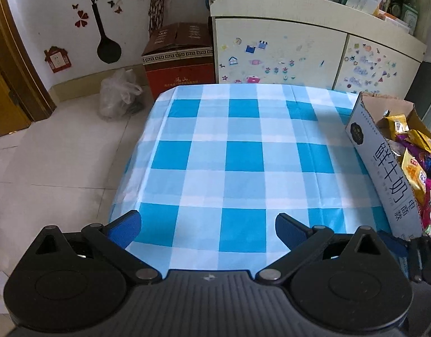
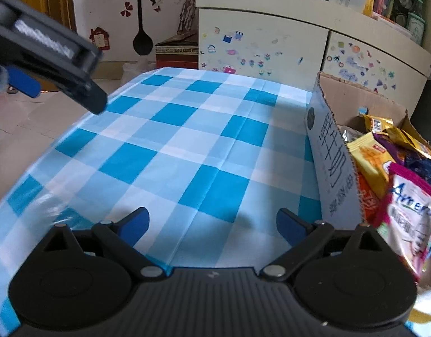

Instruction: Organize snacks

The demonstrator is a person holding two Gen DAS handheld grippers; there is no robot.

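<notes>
**A:** which way is the snack box facing?

**B:** The cardboard box (image 2: 339, 168) sits at the right edge of the tabletop (image 2: 187, 151), long axis running from the near edge toward the sticker-covered cabinet (image 2: 260, 47). Open top faces up, flaps raised. The printed white side panel, with big dark characters, faces the bare checked cloth.

**A:** what's in it?

**B:** A pile of snack packets (image 2: 383, 151), lying every which way: yellow, gold, purple, dark blue, plus 1 pink-and-white packet (image 2: 409, 219) sticking out over the near corner. The box's right side is cut off in both views, so no count.

**A:** grippers?

**B:** Both empty. Left gripper (image 1: 208, 226) hovers over the near left of the cloth, fingers spread wide. Right gripper (image 2: 212, 223) likewise, fingers apart, its right finger just beside the box's near corner. The left gripper's body is a blurry dark shape in the right view.
</notes>
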